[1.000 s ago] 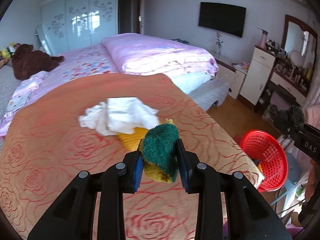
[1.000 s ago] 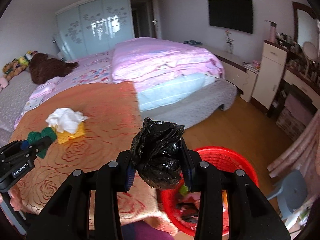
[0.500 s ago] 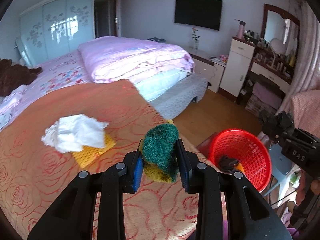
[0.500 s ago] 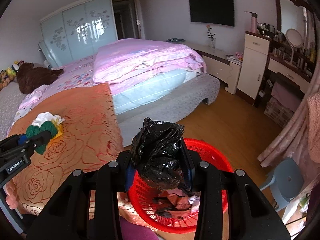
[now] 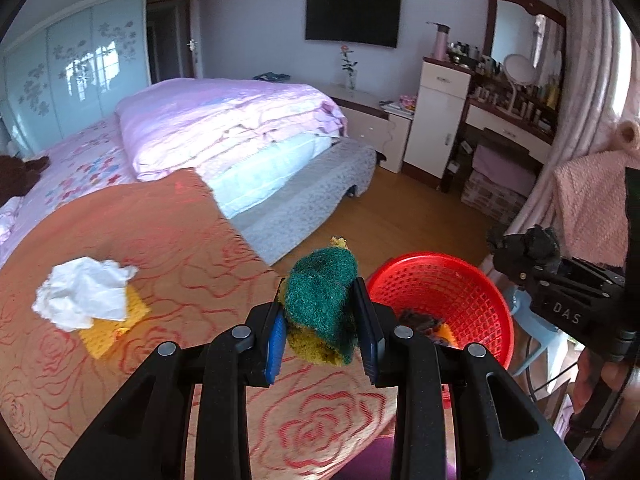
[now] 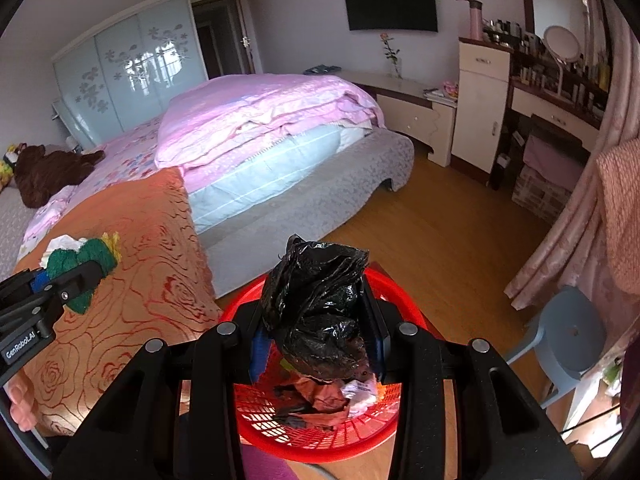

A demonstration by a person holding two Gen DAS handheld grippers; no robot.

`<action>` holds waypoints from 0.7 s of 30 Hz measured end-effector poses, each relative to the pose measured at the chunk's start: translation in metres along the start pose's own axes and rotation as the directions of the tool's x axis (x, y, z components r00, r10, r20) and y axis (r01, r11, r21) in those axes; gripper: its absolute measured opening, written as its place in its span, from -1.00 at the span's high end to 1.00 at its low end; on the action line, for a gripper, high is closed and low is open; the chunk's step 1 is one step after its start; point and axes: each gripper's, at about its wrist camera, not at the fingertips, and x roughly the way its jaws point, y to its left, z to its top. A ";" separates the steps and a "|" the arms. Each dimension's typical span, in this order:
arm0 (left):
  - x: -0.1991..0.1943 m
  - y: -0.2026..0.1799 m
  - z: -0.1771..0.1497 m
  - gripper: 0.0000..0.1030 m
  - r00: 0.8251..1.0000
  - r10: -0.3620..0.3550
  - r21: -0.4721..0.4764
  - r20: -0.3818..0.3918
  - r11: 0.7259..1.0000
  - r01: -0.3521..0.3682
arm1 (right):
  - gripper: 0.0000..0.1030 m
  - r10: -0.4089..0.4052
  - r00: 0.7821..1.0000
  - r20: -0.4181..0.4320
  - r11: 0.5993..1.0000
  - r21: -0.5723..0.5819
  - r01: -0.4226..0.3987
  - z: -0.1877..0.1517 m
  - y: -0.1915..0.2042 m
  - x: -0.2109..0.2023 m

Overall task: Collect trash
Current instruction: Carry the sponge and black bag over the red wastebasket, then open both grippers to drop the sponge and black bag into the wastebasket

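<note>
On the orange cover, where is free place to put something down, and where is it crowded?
The orange cover is bare between the crumpled tissue and the folded pink quilt, and near its front edge below the left tool. The red basket already holds trash. The tissue lies on a yellow cloth.

Green-and-yellow sponge (image 5: 320, 308) centre frame, glossy black bag (image 6: 316, 312), red mesh basket (image 5: 472, 300) lower right, orange blanket (image 5: 160, 240) with red rose outlines, white tissue (image 5: 80, 296) on yellow cloth (image 5: 104, 332), pink quilt (image 5: 224, 120) upper centre.
</note>
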 end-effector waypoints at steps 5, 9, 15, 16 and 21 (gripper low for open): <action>0.019 -0.016 0.000 0.43 0.998 -0.046 0.006 -0.039 0.999 0.046 | 0.28 -0.011 1.000 -0.019 1.000 0.023 0.011 -0.001 -0.013 0.010; 0.034 -0.034 -0.001 0.43 0.994 -0.076 0.026 -0.074 0.997 0.078 | 0.28 -0.024 0.998 -0.051 0.999 0.039 0.026 -0.006 -0.020 0.020; 0.055 -0.054 0.001 0.43 0.986 -0.100 0.062 -0.131 0.992 0.109 | 0.28 -0.026 0.998 -0.063 0.998 0.059 0.030 -0.007 -0.029 0.026; 0.057 -0.057 0.000 0.43 0.986 -0.099 0.073 -0.133 0.991 0.110 | 0.28 -0.026 0.997 -0.067 0.998 0.061 0.030 -0.008 -0.030 0.027; 0.068 -0.064 -0.005 0.39 0.980 -0.111 0.082 -0.163 0.989 0.126 | 0.26 -0.019 0.996 -0.087 0.997 0.072 0.026 -0.010 -0.034 0.033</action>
